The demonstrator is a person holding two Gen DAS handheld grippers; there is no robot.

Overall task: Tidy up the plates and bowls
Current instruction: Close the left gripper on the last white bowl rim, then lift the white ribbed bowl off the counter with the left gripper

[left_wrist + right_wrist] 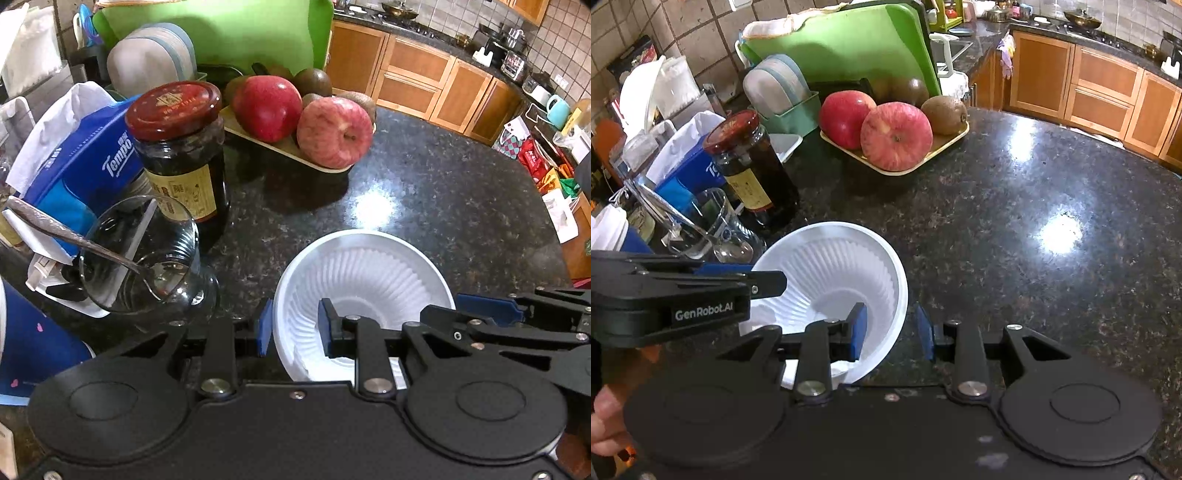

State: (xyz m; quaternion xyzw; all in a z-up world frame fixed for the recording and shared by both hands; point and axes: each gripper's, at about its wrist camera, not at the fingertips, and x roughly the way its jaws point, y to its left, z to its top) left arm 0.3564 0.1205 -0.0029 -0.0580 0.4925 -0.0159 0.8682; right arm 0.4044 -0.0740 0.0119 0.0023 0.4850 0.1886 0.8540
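A white ribbed disposable bowl (369, 266) (831, 254) sits low over the dark granite counter (1034, 206); contact with the stone cannot be made out. My left gripper (294, 326) straddles the bowl's left rim, one blue pad outside and the other against the inner wall, shut on it. My right gripper (891, 328) straddles the opposite rim the same way, inner pad on the ribbed wall and outer pad close by the lip. Each gripper also shows in the other's view: the right gripper (447, 308) and the left gripper (757, 275).
Left of the bowl stand a drinking glass (140, 258) holding a spoon, a dark jar (181, 147) with a red lid and a blue tissue pack (85, 162). Behind, a tray (240, 131) carries apples and kiwis before a green cutting board (240, 33). Bare counter spreads right.
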